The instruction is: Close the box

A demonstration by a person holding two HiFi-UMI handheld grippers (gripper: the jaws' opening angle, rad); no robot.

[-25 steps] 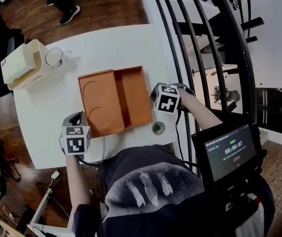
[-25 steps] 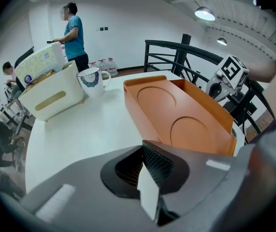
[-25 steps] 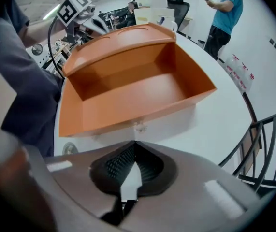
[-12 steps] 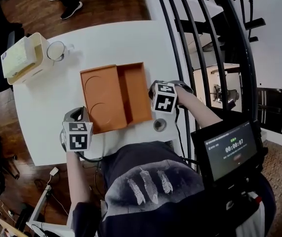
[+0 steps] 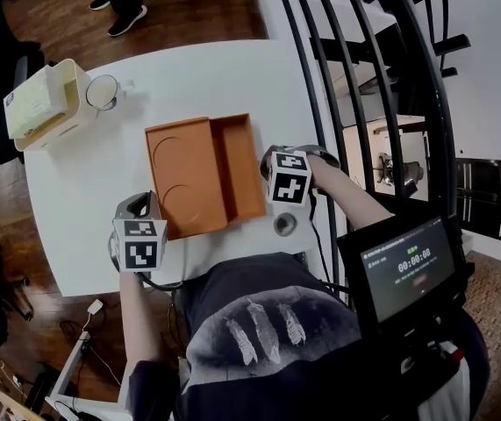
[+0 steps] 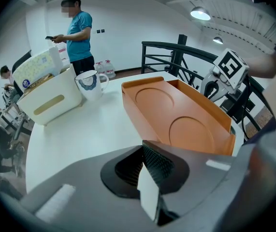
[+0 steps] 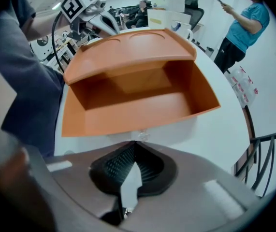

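An orange box [image 5: 243, 167] lies open on the white table [image 5: 83, 200], and its tray is empty. The lid [image 5: 184, 178], marked with two round impressions, is folded out to the tray's left. In the right gripper view the tray [image 7: 138, 105] is just in front of the jaws, with the lid [image 7: 128, 50] rising behind it. My right gripper [image 5: 268, 167] is shut on nothing, close to the tray's right wall. My left gripper [image 5: 140, 207] is also shut on nothing, near the lid's front left corner. In the left gripper view the lid [image 6: 176, 115] slopes away ahead.
A cream container [image 5: 44, 103] and a white mug [image 5: 101, 92] stand at the table's far left. A small round grey object [image 5: 283, 224] lies near the front edge. A black railing [image 5: 338, 77] runs along the table's right side. A person [image 6: 77, 33] stands beyond the table.
My right gripper has edged slightly left toward the box's right wall. The left gripper and the open lid have hardly moved.
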